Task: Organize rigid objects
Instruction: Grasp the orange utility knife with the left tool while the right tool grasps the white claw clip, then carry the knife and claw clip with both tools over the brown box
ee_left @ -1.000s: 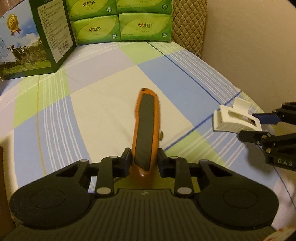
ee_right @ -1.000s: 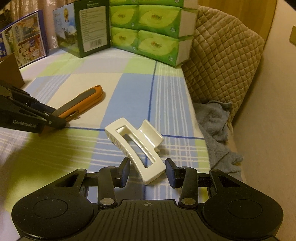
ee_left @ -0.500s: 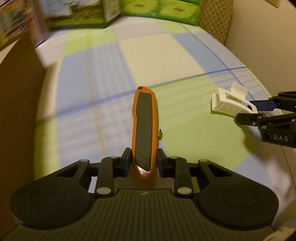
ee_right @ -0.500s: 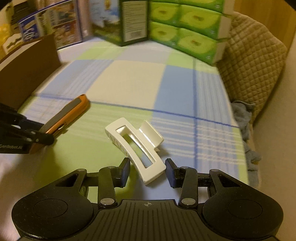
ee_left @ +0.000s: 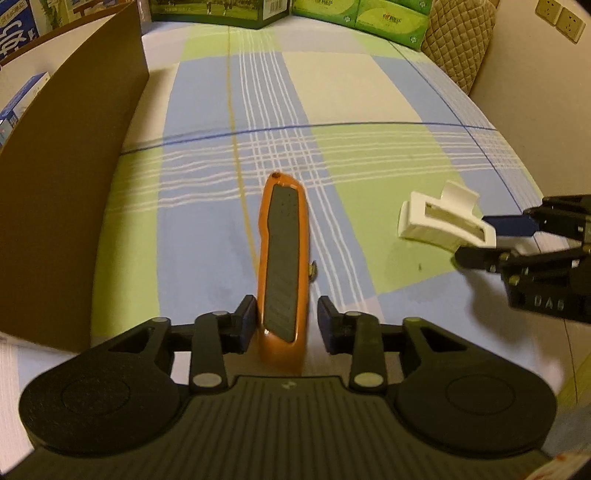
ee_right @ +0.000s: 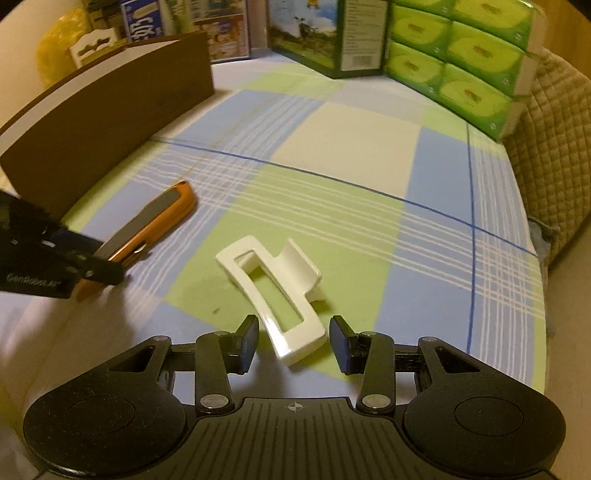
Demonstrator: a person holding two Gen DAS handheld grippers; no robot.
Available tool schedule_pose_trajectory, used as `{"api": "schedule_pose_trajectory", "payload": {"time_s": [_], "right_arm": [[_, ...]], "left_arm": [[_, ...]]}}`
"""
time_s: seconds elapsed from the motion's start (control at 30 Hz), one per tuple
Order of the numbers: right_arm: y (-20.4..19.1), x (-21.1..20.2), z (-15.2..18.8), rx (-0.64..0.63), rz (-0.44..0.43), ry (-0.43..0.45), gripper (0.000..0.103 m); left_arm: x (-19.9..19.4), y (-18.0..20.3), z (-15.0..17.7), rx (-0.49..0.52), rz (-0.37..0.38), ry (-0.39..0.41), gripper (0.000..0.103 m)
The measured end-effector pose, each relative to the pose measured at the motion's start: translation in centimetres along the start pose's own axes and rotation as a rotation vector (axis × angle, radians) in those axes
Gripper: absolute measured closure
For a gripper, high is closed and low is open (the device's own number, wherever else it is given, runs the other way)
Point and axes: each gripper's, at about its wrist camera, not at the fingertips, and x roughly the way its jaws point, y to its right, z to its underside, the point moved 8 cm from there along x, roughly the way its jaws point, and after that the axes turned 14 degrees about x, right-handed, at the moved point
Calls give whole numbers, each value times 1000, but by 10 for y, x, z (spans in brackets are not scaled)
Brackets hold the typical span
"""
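Note:
An orange utility knife with a grey grip (ee_left: 284, 254) lies between the fingers of my left gripper (ee_left: 286, 325), whose jaws stand slightly apart from it; the knife rests on the checked cloth. It also shows in the right wrist view (ee_right: 151, 225). A white hair claw clip (ee_right: 273, 291) lies on the cloth between the fingers of my right gripper (ee_right: 293, 345), with gaps on both sides. The clip also shows in the left wrist view (ee_left: 443, 221), with the right gripper (ee_left: 491, 240) around its end.
A brown cardboard panel (ee_left: 62, 177) stands along the left side. Green tissue packs (ee_right: 461, 62) and a green milk carton box (ee_right: 317, 33) stand at the back. A quilted cushion (ee_right: 554, 147) lies at the right edge. The wall is on the right.
Both grippers have pulled back toward the near end of the bed, carrying the knife and the clip. Both jaws have opened, and the knife and clip now rest on the cloth.

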Motion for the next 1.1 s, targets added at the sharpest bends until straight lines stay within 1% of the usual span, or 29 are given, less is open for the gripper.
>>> {"api": "schedule_pose_trajectory", "payload": {"time_s": [0.03, 0.07, 0.1, 0.17, 0.3, 0.4, 0.5, 0.8, 0.83, 0.87, 0.93, 1.1], "right_arm": [[-1, 0, 0, -4, -1, -3, 60], [-1, 1, 1, -8, -3, -7, 54], [-1, 2, 1, -11, -3, -5, 51], [0, 3, -1, -13, 0, 6, 43], [1, 7, -5, -26, 9, 16, 40], [0, 9, -8, -39, 12, 28, 40], [-1, 10, -11, -50, 12, 40, 40], [-12, 14, -15, -95, 0, 71, 40], [-13, 15, -15, -102, 2, 71, 45], [-15, 15, -15, -111, -3, 67, 57], [-15, 16, -14, -110, 6, 68, 61], [-14, 15, -12, -84, 13, 60, 61]], "left_arm": [[0, 1, -2, 6, -3, 10, 67], [0, 0, -4, 10, -7, 17, 65], [1, 0, -7, 14, -11, 20, 64], [6, -1, -13, 20, -17, 24, 63], [15, 1, -18, 54, -35, 20, 65], [17, 2, -20, 70, -40, 30, 66], [17, 1, -20, 82, -52, 42, 72], [17, 0, -20, 42, -61, 31, 73], [17, 0, -20, 40, -63, 29, 73], [17, 0, -21, 38, -63, 28, 73], [17, 0, -21, 36, -61, 27, 73], [16, -1, -20, 25, -54, 27, 73]]}}
